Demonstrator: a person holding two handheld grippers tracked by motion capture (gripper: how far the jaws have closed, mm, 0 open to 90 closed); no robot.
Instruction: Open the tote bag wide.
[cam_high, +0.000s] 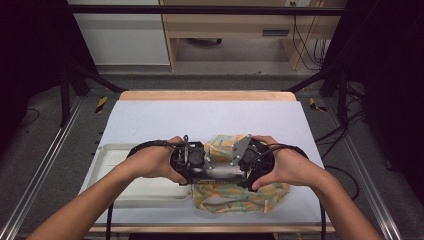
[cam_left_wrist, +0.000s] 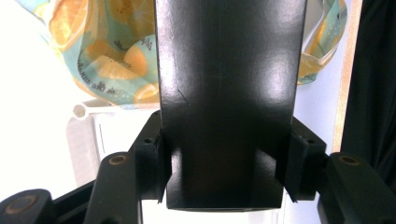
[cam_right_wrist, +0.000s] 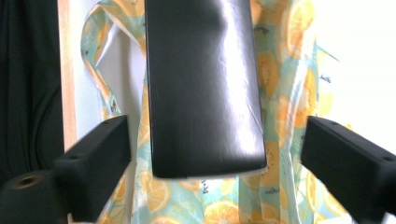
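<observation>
left claw (cam_left_wrist: 224, 158) gripping box (cam_left_wrist: 224, 84) | right claw (cam_right_wrist: 215, 172) standing open around its other end | risk: box tipping onto bag (cam_right_wrist: 280, 93), one-sided hold

- Rectangular surface (cam_high: 165, 120) with a pale lavender-white top, seen from the high view; a light wooden strip (cam_high: 207, 95) runs along its far edge, and a matching wooden edge lines the near side.
- White shallow plastic tray (cam_high: 112, 155) with a raised rim lies flat on the left half of the surface, reaching towards the near edge.
- Soft fabric bag (cam_high: 225, 200), pale turquoise with an orange-slice print and cream straps, lies crumpled on the surface just right of the tray, close to the near edge.
</observation>
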